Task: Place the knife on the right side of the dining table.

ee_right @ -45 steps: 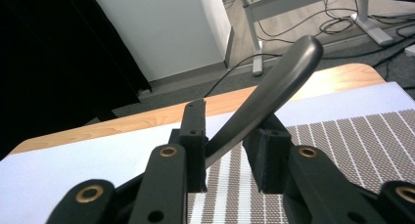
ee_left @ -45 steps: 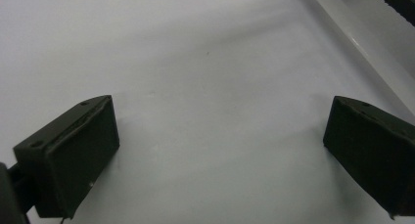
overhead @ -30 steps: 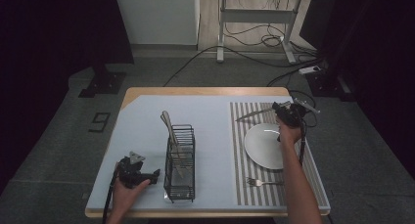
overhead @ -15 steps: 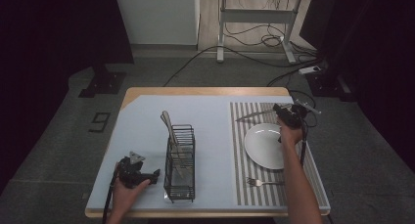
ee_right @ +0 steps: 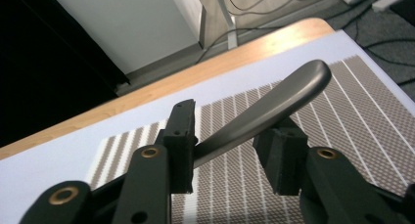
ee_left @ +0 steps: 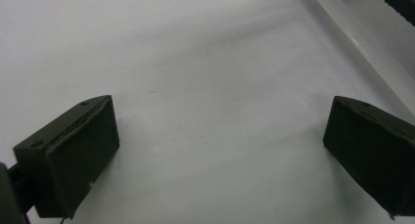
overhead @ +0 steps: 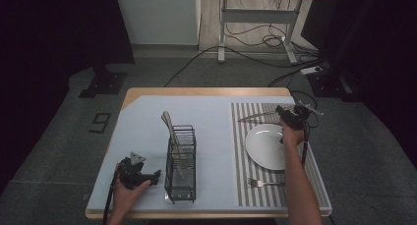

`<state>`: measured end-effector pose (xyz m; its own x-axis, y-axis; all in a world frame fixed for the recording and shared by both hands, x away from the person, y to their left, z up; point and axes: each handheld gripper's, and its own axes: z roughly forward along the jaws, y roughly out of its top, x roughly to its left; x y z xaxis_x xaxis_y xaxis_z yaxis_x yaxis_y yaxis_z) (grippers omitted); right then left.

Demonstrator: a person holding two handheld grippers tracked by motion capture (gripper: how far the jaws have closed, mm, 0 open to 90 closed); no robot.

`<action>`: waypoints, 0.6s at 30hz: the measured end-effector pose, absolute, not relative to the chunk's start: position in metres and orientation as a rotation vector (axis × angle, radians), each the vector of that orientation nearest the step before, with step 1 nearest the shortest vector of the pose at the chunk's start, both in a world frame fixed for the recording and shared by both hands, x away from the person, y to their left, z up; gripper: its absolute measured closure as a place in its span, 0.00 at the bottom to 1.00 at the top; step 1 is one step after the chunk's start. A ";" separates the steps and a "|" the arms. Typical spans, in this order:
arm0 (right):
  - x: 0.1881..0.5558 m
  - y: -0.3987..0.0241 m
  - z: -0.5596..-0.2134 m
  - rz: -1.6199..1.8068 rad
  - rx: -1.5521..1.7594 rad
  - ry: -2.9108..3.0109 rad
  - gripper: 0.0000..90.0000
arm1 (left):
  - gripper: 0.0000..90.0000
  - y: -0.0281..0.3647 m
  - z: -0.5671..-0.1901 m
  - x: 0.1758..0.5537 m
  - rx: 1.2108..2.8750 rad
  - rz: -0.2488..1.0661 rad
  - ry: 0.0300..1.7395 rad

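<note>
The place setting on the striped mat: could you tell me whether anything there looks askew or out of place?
Yes, one thing: the knife is not lying by the plate. It sticks out slantwise between the jaws of the right hand-held gripper, which have just been opening, handle raised above the striped mat. The fork lies flat below the plate.
</note>
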<state>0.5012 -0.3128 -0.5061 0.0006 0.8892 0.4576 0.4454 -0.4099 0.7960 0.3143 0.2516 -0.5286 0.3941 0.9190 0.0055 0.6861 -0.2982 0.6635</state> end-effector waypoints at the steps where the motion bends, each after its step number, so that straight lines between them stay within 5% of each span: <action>1: 0.502 -0.314 -0.508 1.380 1.864 1.375 0.65 | 0.00 0.252 -0.529 0.314 2.079 0.525 1.367; 18: 0.505 -0.323 -0.521 1.357 1.968 1.383 0.60 | 0.00 0.252 -0.529 0.314 2.078 0.526 1.367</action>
